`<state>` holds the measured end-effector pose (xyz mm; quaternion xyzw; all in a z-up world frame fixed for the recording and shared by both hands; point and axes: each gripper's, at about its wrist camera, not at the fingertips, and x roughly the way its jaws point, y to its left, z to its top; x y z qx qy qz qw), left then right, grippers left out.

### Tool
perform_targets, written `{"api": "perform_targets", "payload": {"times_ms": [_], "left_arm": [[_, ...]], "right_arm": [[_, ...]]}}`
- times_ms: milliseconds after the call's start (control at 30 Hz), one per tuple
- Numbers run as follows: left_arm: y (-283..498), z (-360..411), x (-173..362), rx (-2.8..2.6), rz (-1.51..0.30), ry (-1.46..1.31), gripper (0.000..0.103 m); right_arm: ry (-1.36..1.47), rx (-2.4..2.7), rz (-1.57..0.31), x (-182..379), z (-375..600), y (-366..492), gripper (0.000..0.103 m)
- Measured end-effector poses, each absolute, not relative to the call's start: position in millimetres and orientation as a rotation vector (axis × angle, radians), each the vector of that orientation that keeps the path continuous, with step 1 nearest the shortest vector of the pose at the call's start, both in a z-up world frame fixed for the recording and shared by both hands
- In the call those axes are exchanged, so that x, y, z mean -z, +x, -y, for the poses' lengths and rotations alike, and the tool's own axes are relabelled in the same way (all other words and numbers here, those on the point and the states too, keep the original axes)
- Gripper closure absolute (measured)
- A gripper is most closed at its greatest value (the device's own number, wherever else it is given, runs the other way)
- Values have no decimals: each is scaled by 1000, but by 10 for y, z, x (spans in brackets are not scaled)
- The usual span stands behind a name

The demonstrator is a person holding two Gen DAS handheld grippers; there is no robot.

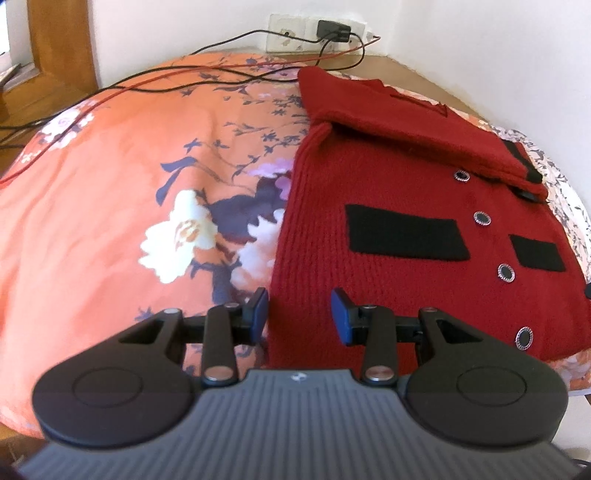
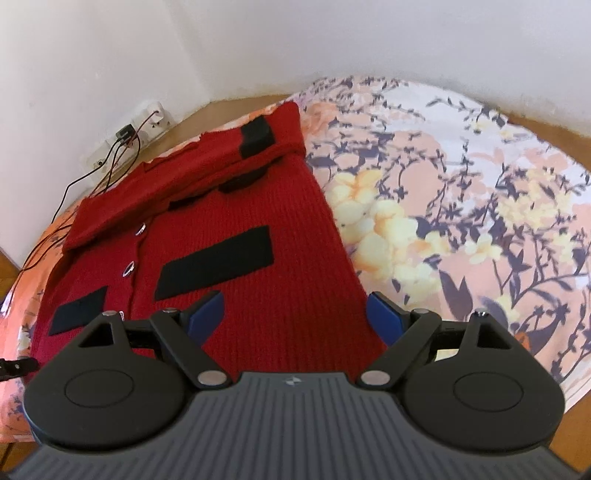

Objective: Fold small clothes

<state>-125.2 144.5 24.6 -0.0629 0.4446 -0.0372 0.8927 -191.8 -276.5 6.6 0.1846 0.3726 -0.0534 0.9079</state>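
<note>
1. Your red knitted cardigan (image 1: 388, 206) lies flat, front up, on the floral cloth (image 1: 122, 184) that covers the table (image 2: 229, 107). Both sleeves are folded across its upper part.
2. A row of dark round buttons (image 1: 482, 218) runs down the middle of the cardigan, with a black pocket patch (image 1: 404, 234) on either side.
3. Your left tool (image 1: 301, 314) has its blue pads (image 1: 341, 317) apart and nothing between them. It sits over the near left edge of the cardigan, one pad above the floral cloth and the other above the red knit.
4. Your right tool (image 2: 295, 317) is spread wide and also grips nothing. Its blue pads (image 2: 386, 319) straddle the cardigan's near right edge, one over the knit and one over the cloth.
5. Whether either tool touches the fabric, you cannot tell from these views.
6. Behind the cardigan, black and red cables (image 1: 207, 72) trail over the cloth to a black charger (image 1: 334, 31) plugged into a wall socket strip (image 1: 291, 35).
</note>
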Motion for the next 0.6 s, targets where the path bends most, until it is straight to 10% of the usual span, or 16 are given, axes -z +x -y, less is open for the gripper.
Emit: {"api": "perform_targets", "payload": {"times_ms": [600], "left_arm": [[-1278,-1418,-167,167,-918,-255,63]], "right_arm": [[487,20,-767,43,2795,-1964,15]]}}
